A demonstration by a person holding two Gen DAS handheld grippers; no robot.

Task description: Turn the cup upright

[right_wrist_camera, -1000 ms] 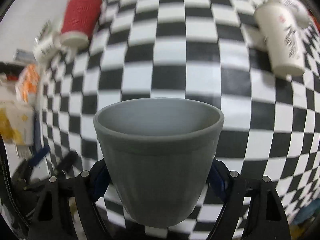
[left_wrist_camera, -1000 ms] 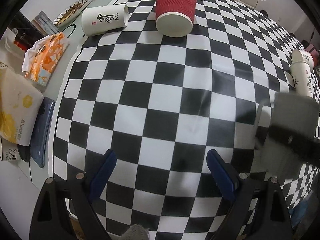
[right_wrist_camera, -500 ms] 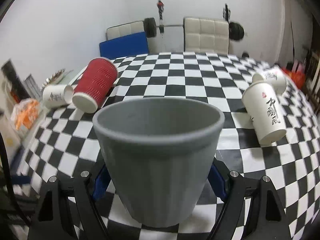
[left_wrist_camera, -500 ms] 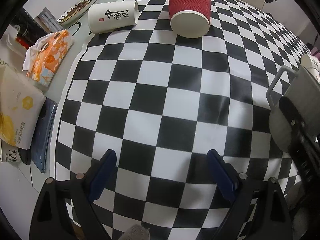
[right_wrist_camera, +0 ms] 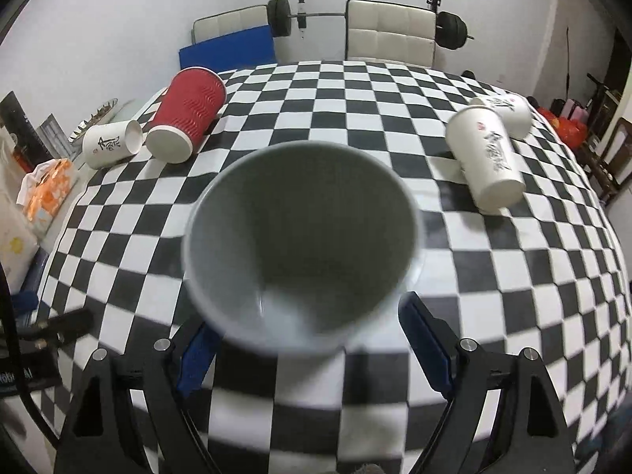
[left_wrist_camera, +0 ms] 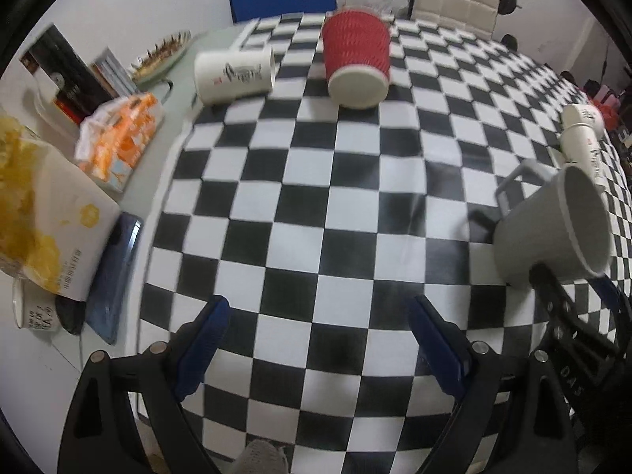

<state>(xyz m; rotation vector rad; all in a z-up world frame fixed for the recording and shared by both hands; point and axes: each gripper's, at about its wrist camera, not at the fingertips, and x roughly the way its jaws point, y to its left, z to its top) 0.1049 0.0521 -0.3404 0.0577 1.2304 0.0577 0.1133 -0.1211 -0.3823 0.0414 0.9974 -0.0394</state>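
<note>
The right claw's arm [left_wrist_camera: 572,375] reads "DAS"; a small cup [left_wrist_camera: 33,312] reads "TEA".

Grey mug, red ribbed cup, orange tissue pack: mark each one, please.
grey mug [left_wrist_camera: 553,233], left wrist view, on its outer side wall.
red ribbed cup [right_wrist_camera: 189,108], right wrist view, on its ribbed side.
orange tissue pack [left_wrist_camera: 118,138], left wrist view, on its top face.

- The left gripper [left_wrist_camera: 316,339] with blue-padded black fingers is hovering spread wide, holding nothing, over the black-and-white chequered tablecloth [left_wrist_camera: 300,205]
- The grey handled plastic cup [left_wrist_camera: 553,225] is tilting at the right edge, its mouth facing right; the right gripper's black finger [left_wrist_camera: 561,308] is pressing its base
- A red ribbed paper cup [left_wrist_camera: 357,59] and a white printed paper cup [left_wrist_camera: 233,73] are lying on their sides at the far edge
</note>
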